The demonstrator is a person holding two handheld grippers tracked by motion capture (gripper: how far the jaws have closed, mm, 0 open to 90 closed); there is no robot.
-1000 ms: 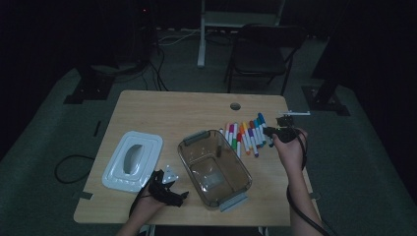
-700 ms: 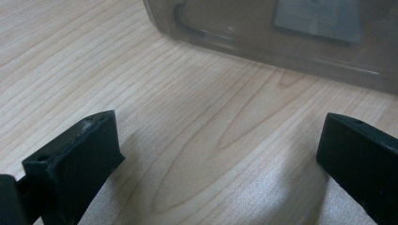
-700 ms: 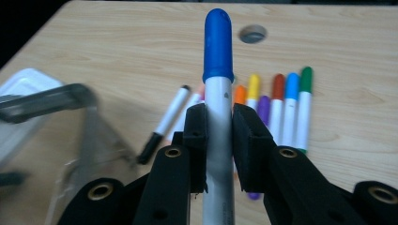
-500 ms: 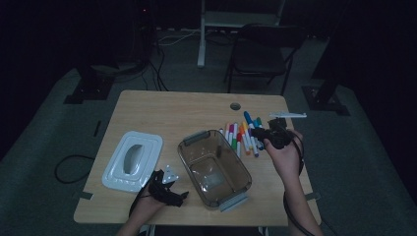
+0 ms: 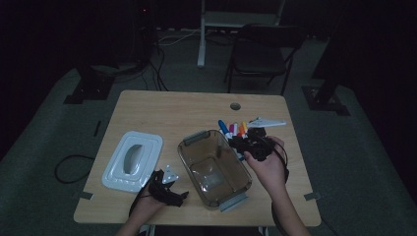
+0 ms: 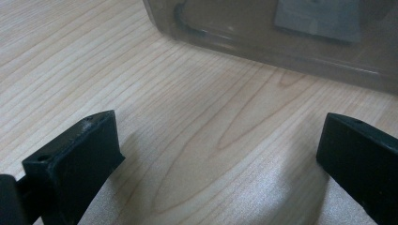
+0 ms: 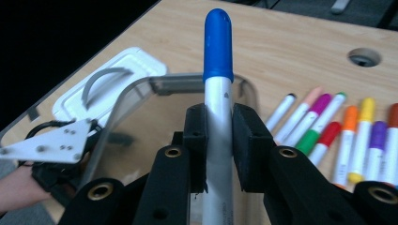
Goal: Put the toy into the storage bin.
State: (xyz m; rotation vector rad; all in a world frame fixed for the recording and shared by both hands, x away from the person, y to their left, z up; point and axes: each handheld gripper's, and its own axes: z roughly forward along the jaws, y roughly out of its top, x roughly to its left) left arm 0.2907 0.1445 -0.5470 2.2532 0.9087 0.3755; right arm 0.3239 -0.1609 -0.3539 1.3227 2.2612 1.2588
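Close to us, our left gripper (image 5: 164,189) rests low on the table (image 5: 162,110), and its jaws stand wide apart with nothing but bare wood between them. Just past it sits the see-through box (image 5: 214,169), and the white lid (image 5: 133,160) lies flat beside the box on its left. Our right gripper (image 7: 219,140) has its jaws squeezed tight on a blue pen (image 7: 218,51), which sticks straight out over the rim of the box. A little farther off, the other pens (image 7: 347,131) lie side by side on the table, right of the box.
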